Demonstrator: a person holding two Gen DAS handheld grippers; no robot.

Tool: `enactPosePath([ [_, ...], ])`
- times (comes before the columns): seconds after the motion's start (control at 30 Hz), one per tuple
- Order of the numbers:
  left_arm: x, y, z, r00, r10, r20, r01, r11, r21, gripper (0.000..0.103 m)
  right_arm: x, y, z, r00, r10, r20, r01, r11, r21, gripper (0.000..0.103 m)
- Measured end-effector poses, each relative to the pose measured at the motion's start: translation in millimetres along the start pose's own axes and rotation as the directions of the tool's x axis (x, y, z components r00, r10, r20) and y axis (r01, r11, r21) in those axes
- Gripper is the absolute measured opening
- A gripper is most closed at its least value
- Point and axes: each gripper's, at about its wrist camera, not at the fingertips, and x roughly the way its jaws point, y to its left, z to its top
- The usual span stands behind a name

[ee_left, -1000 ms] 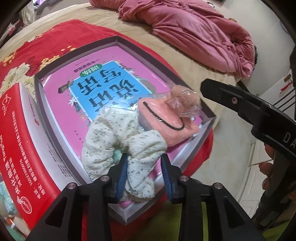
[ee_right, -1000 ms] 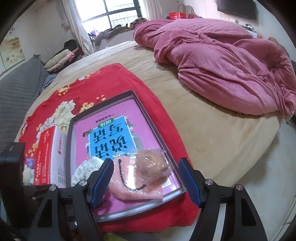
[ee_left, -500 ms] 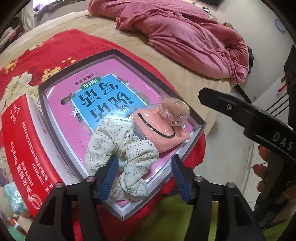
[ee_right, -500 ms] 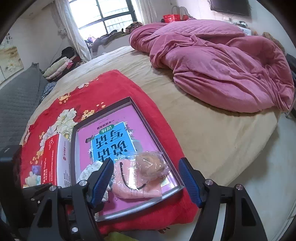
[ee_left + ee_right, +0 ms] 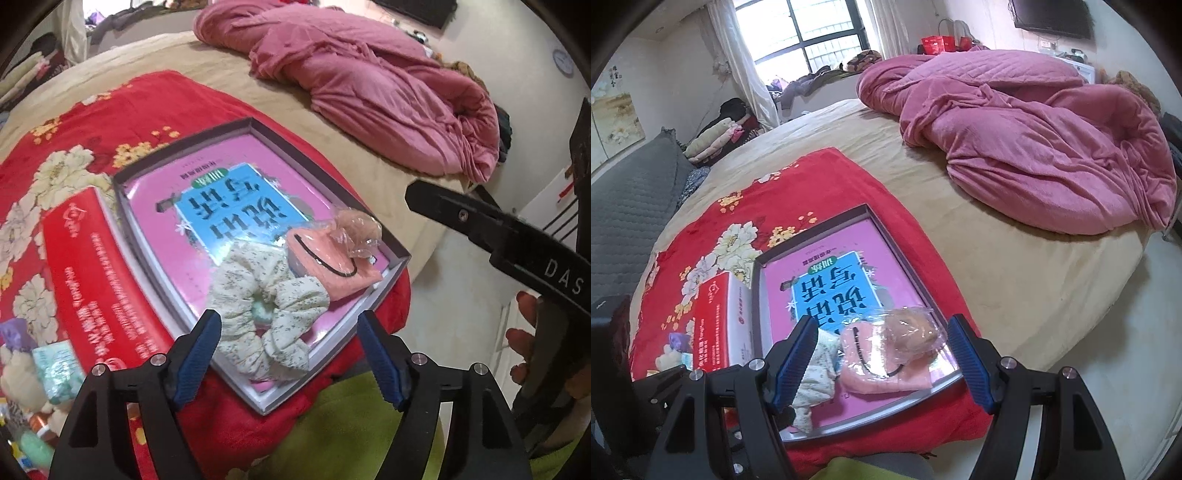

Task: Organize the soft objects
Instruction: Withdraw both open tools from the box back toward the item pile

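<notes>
A cream floral scrunchie (image 5: 258,306) lies in the near corner of a grey-rimmed box lid (image 5: 402,258) that holds a pink book. A pink soft item in clear plastic wrap (image 5: 332,254) lies beside it. My left gripper (image 5: 291,354) is open and empty, just short of the scrunchie. My right gripper (image 5: 882,363) is open and empty, above the near edge of the box (image 5: 871,413); the wrapped pink item (image 5: 886,358) and the scrunchie (image 5: 816,376) show between its fingers.
A red carton (image 5: 96,273) stands left of the box on a red floral blanket (image 5: 110,110). A pink duvet (image 5: 1034,140) is heaped at the far right of the bed. Small toys and packets (image 5: 37,373) lie at the lower left. The bed edge and floor are to the right.
My left gripper let go of the scrunchie, opened wide and drew back. The scrunchie stays in the box. The right gripper has pulled back slightly, still open.
</notes>
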Motion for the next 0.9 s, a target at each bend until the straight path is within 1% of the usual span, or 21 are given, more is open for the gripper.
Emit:
enactPosePath([
  [0.07,-11,6,-1,0.999,0.021,0.035,-0.02,1.0,-0.018,0.08,-4,5,0,1.0,-0.001,0.005,0.001,1.0,-0.004,0.072],
  [0.17,-23,15,-2,0.997,0.037,0.065,-0.035,0.999,-0.035,0.08,-10,10,1,1.0,0.001,0.01,-0.001,1.0,-0.002,0.072],
  [0.33,-42,31,-5,0.995,0.05,0.089,-0.044,0.997,-0.066,0.08,-21,20,3,1.0,-0.009,0.026,0.009,1.0,-0.007,0.073],
  [0.63,-72,45,-17,0.99,0.065,0.122,-0.052,0.993,-0.103,0.08,-38,48,5,0.999,-0.013,0.044,0.015,0.999,-0.049,0.073],
  [0.9,-103,62,-31,0.985,0.111,0.133,-0.094,0.987,-0.127,0.08,-56,76,1,0.998,0.012,0.065,-0.005,0.995,-0.096,0.073],
])
